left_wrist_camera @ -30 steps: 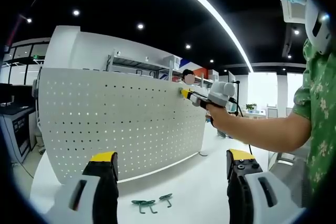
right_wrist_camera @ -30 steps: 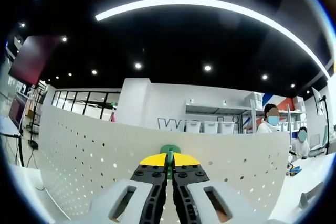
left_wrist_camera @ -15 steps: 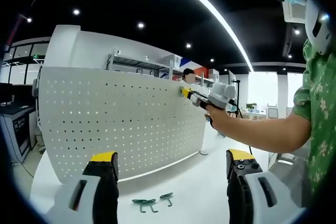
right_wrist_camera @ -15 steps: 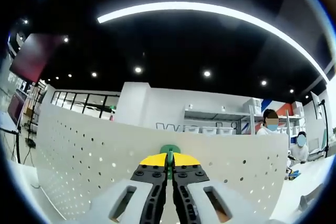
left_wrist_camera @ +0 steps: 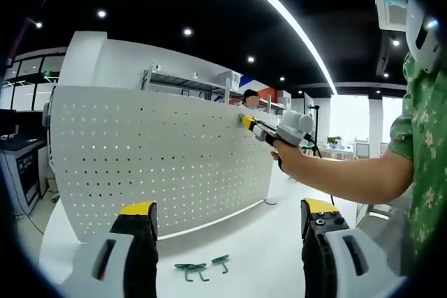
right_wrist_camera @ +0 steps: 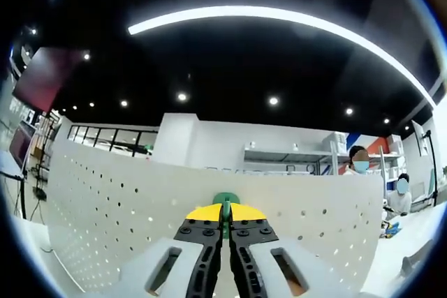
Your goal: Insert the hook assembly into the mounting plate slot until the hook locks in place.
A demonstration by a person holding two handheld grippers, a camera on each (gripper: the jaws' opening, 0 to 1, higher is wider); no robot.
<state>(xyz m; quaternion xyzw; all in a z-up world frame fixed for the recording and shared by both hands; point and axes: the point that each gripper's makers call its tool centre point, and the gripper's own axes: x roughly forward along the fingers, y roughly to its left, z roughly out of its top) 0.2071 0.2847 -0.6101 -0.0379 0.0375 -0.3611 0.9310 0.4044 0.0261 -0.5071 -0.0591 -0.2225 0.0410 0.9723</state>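
Observation:
A white perforated mounting plate stands upright on the white table; in the right gripper view its top edge curves across the frame. My right gripper is shut on a green hook, whose tip pokes out above the yellow jaw tips close to the plate's upper rows of holes. In the left gripper view that same right gripper is at the plate's top right, held by a person's hand. My left gripper is open, low over the table. Loose green hooks lie on the table between its jaws.
The white table runs in front of the plate. A person's arm and green patterned sleeve fill the right side. Shelving and people in the background stand behind the plate.
The right gripper view has tilted slightly, with the plate's top edge a little higher in frame. The left gripper and the loose hooks are still.

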